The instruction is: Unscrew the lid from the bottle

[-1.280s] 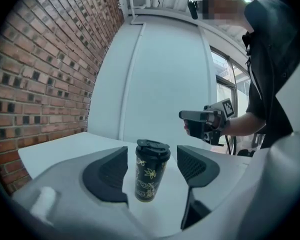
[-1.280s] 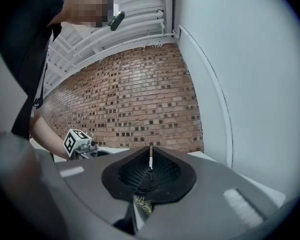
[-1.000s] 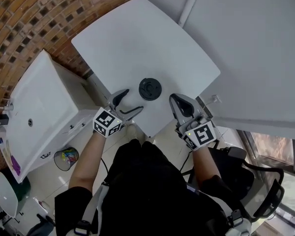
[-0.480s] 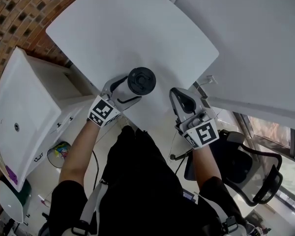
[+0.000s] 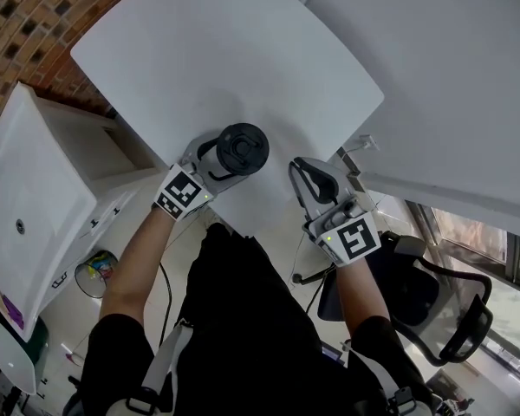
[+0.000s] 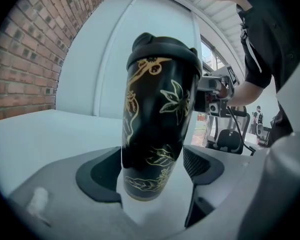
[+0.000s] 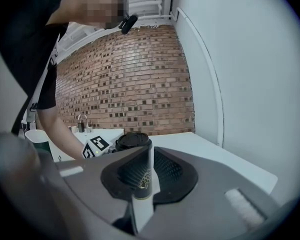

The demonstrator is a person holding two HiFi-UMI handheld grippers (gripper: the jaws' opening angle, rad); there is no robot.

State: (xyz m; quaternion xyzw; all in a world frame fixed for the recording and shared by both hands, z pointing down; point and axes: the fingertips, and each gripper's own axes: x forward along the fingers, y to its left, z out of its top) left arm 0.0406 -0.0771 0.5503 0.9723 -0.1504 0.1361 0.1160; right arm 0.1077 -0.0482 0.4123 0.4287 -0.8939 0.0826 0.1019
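Note:
A black bottle (image 5: 241, 150) with gold flower drawings and a black screw lid (image 6: 162, 49) is held over the near edge of the white table (image 5: 225, 50). My left gripper (image 5: 218, 165) is shut on its lower body, and the bottle (image 6: 157, 119) leans slightly to the right between the pads. My right gripper (image 5: 297, 168) hovers to the right of the bottle, apart from it. Its jaws are just starting to open, with only a thin slit and nothing between them. In the right gripper view the bottle (image 7: 133, 142) shows beyond that gripper (image 7: 149, 176).
A white cabinet with a sink (image 5: 35, 206) stands left of the table, with a bin (image 5: 95, 271) on the floor below it. A brick wall (image 5: 35, 16) runs behind. A white wall panel (image 5: 451, 76) is at the right, and an office chair (image 5: 442, 310) behind me.
The left gripper, open beside the standing bottle a second ago, has shut on it and raised it off the table. The right gripper has shifted slightly left.

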